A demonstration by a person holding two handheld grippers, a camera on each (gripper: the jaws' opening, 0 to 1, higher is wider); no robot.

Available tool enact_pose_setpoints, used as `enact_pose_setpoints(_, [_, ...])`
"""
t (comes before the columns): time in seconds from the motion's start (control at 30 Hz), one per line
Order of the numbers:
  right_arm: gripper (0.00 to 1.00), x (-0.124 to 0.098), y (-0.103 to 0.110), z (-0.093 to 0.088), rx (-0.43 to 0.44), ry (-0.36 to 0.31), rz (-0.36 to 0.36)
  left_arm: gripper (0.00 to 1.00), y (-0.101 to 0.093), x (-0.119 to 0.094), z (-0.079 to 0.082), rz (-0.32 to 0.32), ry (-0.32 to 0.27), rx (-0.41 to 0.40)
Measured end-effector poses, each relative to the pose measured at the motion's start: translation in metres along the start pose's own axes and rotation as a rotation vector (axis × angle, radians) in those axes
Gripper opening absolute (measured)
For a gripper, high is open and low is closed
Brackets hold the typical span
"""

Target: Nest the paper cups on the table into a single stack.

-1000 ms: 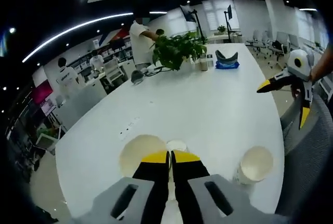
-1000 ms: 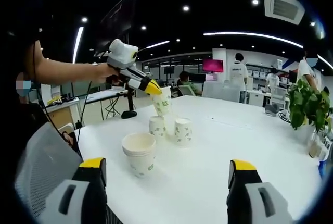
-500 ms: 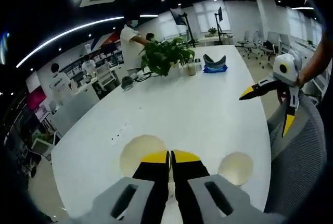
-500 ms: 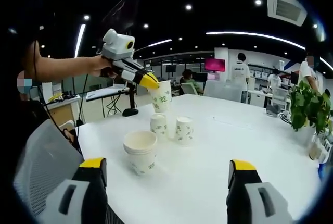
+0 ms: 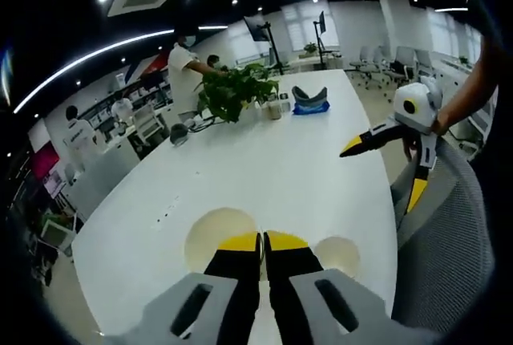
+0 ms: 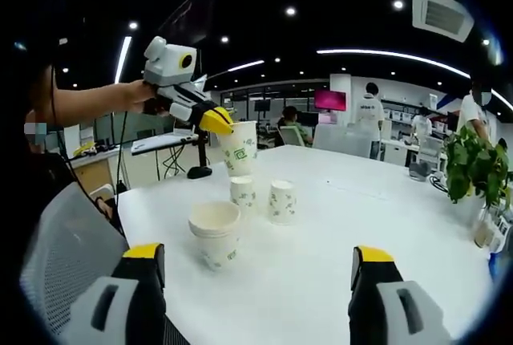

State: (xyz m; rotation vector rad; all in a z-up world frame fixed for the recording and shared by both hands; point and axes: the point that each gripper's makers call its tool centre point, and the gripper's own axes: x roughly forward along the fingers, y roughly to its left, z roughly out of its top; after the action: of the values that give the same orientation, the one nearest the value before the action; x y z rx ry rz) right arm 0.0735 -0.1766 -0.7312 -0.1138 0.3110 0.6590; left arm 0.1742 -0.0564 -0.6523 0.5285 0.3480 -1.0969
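Observation:
My left gripper [image 5: 261,241] is shut on the rim of a white paper cup [image 5: 215,237], whose open mouth shows left of the jaws. In the right gripper view the left gripper [image 6: 215,120] holds this green-printed cup [image 6: 239,149] upright in the air, above and behind a short stack of cups [image 6: 215,233] on the white table [image 6: 385,225]. The stack's mouth [image 5: 337,253] lies just right of my left jaws. Two single cups [image 6: 243,194] [image 6: 280,201] stand upside down behind the stack. My right gripper [image 6: 258,253] is open with nothing between its fingers, and it hangs at the table's right edge [image 5: 383,172].
A potted plant [image 5: 232,92] [image 6: 469,164] and a blue object [image 5: 309,101] stand at the table's far end. A grey mesh chair [image 5: 449,233] [image 6: 56,241] sits at the near edge. People stand in the office beyond.
My left gripper has carried the held cup sideways toward the stack, and the stack's mouth now lies closer to my left jaws. The right gripper stays open and almost still.

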Motion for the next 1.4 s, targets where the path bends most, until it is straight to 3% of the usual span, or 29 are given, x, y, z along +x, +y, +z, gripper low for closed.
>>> enact_pose_setpoints(0.57, [0.97,0.001,0.001,-0.003,-0.008,0.017,0.002,0.0,-0.057,-0.009,0.01,-0.122,0.02,0.024])
enact_pose_setpoints(1.0, [0.97,0.0,-0.001,-0.004,-0.007,0.023,-0.004,0.0,-0.078,-0.001,0.002,-0.197,0.047,0.033])
enact_pose_setpoints(1.4, [0.96,0.0,-0.001,-0.005,-0.005,0.027,-0.004,0.0,-0.088,0.002,0.003,-0.227,0.056,0.052])
